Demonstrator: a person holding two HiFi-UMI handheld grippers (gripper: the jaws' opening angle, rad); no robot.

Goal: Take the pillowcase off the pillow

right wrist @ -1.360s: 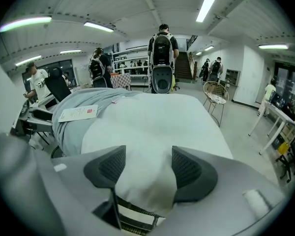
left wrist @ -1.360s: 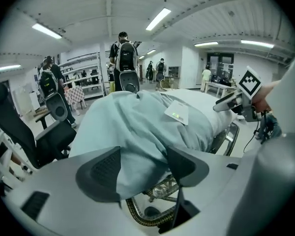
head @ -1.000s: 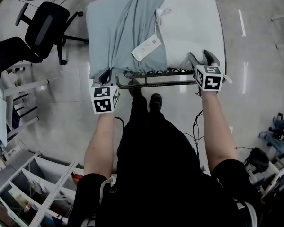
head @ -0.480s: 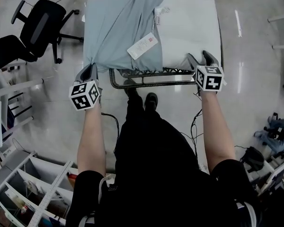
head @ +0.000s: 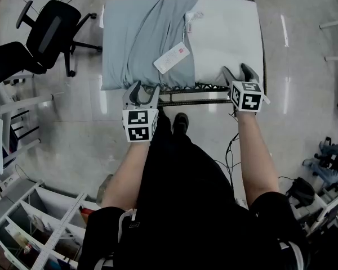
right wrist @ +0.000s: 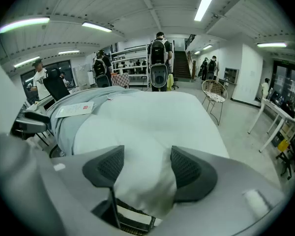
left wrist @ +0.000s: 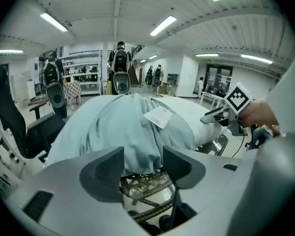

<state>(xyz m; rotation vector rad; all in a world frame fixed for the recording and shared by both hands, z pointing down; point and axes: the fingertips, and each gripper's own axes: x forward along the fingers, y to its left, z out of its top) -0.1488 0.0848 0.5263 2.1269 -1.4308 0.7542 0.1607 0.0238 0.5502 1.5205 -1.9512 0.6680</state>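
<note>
The pale blue pillowcase (head: 138, 38) (left wrist: 103, 127) covers the left half of the white pillow (head: 228, 32) (right wrist: 147, 127), which lies on a wicker-topped rack (head: 191, 97). A white paper tag (head: 173, 57) lies on the case. My left gripper (head: 141, 89) (left wrist: 142, 166) is at the case's front hem. Its jaws have just been opening and stand open, with the hem hanging just past the tips and nothing pressed between them. My right gripper (head: 238, 72) (right wrist: 142, 168) is shut on the pillow's bare front right corner, white stuffing bulging between the pads.
A black office chair (head: 50, 30) stands left of the rack. White shelving (head: 34, 224) is at lower left and cables (head: 231, 151) run over the shiny floor. People and a white wire chair (right wrist: 214, 95) show far behind the pillow.
The left gripper first pulled the case's front left corner outward to the left, then let go and moved right to the middle of the front hem. The right gripper stayed put.
</note>
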